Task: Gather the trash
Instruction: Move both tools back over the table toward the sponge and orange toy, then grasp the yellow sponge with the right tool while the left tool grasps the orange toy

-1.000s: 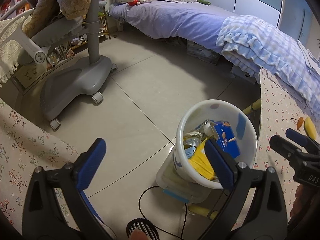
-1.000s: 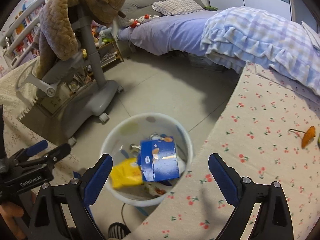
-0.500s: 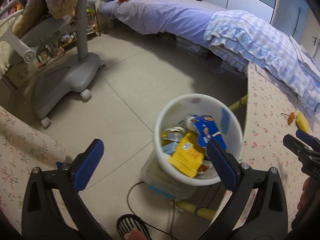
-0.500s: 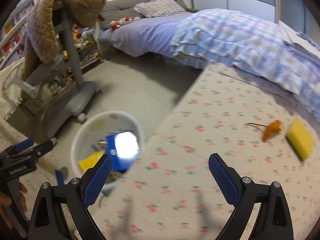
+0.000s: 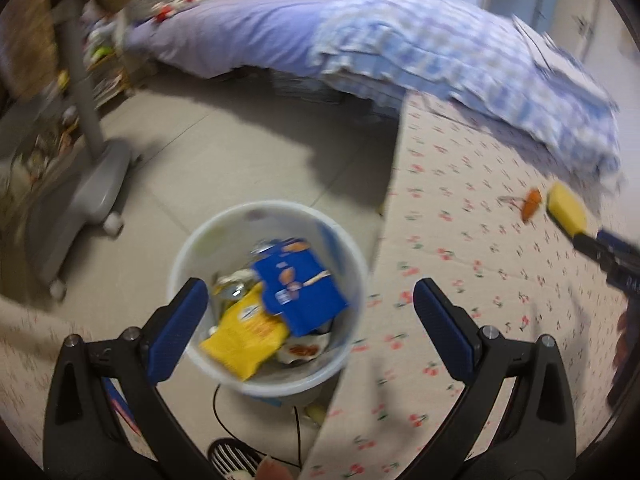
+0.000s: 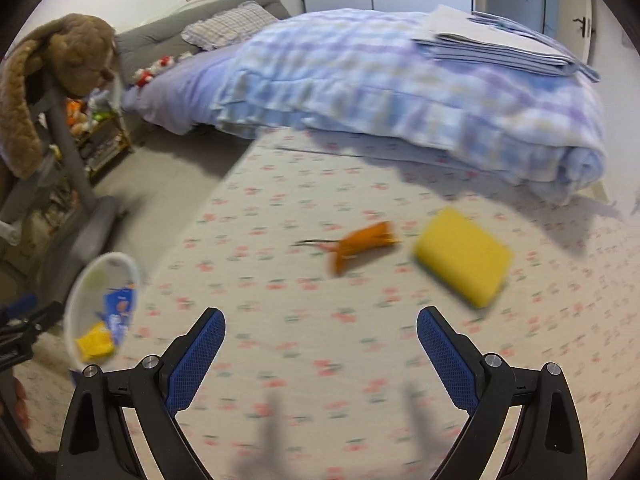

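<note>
A white trash bin (image 5: 360, 280) stands on the floor beside the table, holding a blue snack box (image 5: 298, 284), a yellow wrapper (image 5: 248, 332) and other scraps. My left gripper (image 5: 312, 308) hangs open above it, empty. On the cherry-print tablecloth (image 6: 280, 300) lie an orange scrap (image 6: 360, 246) with a thin stem and a yellow sponge (image 6: 464, 256). My right gripper (image 6: 320, 344) is open and empty over the table, short of both. The bin (image 6: 76, 304) shows at the left of the right wrist view; scrap (image 5: 532, 204) and sponge (image 5: 566, 210) appear in the left wrist view.
A bed with a blue checked quilt (image 6: 400, 80) runs behind the table, folded papers (image 6: 492, 44) on it. A grey wheeled chair base (image 5: 80, 196) stands left on the tiled floor, a brown plush (image 6: 60, 60) draped over it. A black cable (image 5: 224, 404) lies by the bin.
Both grippers swung right. The right one left the bin and now faces the orange scrap and sponge on the table. The left one moved closer above the bin. Both stayed open.
</note>
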